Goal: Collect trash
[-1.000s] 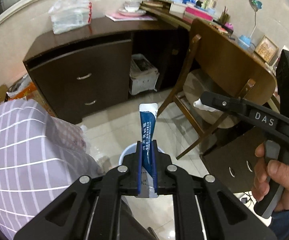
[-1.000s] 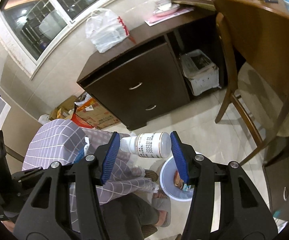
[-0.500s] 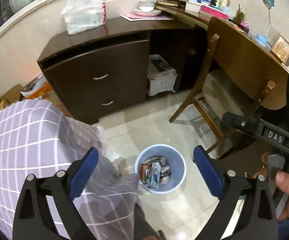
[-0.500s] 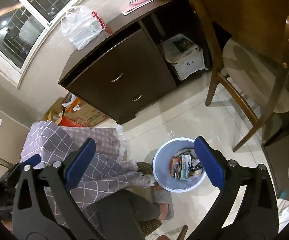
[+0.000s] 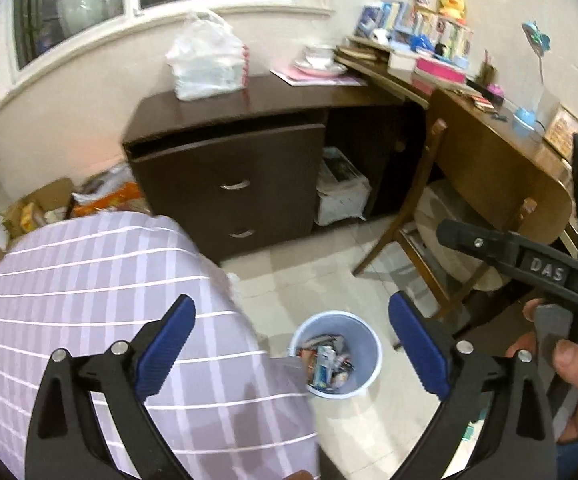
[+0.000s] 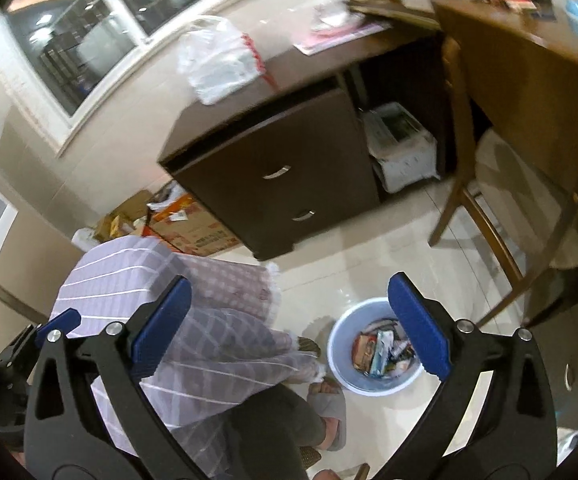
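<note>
Trash (image 5: 327, 356) lies heaped in the pale bin (image 5: 363, 330) on the floor, seen from the left wrist between the wide, empty left tool (image 5: 291, 346). From the right wrist, the right tool (image 6: 289, 334) is also wide and empty above the bin; this drop looks done, further litter unclear.

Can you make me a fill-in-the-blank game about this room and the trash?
1. The round bin on the floor holds ____.
2. Both the left gripper and the right gripper have jaws that are wide ____.
3. The white plastic bag sits on top of the dark ____.
4. The cabinet's front shows ____ curved handles.

Missing words: trash; open; cabinet; two
</note>
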A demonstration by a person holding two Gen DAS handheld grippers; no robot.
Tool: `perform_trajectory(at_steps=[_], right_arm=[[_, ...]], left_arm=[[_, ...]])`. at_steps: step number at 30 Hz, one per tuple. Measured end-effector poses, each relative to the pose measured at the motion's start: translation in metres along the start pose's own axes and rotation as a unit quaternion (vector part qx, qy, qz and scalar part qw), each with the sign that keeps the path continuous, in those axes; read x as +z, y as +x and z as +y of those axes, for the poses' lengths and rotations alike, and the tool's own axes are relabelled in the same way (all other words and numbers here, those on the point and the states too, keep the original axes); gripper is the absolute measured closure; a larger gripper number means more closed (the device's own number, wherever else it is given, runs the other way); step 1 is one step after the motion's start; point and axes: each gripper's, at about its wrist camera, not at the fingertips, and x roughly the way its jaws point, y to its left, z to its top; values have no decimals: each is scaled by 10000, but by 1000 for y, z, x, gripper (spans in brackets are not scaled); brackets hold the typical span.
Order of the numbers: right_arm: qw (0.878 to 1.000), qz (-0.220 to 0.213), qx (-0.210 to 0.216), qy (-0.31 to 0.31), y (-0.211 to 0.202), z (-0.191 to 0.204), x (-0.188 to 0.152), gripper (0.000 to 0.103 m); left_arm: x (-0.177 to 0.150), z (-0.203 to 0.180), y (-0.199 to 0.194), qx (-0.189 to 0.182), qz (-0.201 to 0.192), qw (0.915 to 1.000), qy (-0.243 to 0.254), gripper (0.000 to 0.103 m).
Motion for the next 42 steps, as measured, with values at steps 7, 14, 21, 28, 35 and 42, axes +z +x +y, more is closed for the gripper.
perform_trajectory(at_steps=[7,14,21,28,35,42], right_arm=[[9979,-274,139,-567,-37,76,1,6],[9895,-714,198,-1245,-87,150,-4,6],[9742,-1244,78,-1883,-144,208,-18,6],[9571,-1873,2,-2213,-195,235,-35,6],[9478,-2096,-26,-2402,-218,247,-45,6],[9443,-2169,0,-2473,-225,249,-46,6]], left_arm=[[-5,40,-59,492,-470,9974,-237,6],[-12,68,-126,1643,-1060,9802,-301,5],[-15,85,-198,2000,-1604,9639,-716,5],[-20,90,-242,2038,-1773,9551,-1214,5],[-38,86,-270,1984,-2065,9463,-1504,5],[-43,74,-290,2172,-2357,9360,-1457,5]])
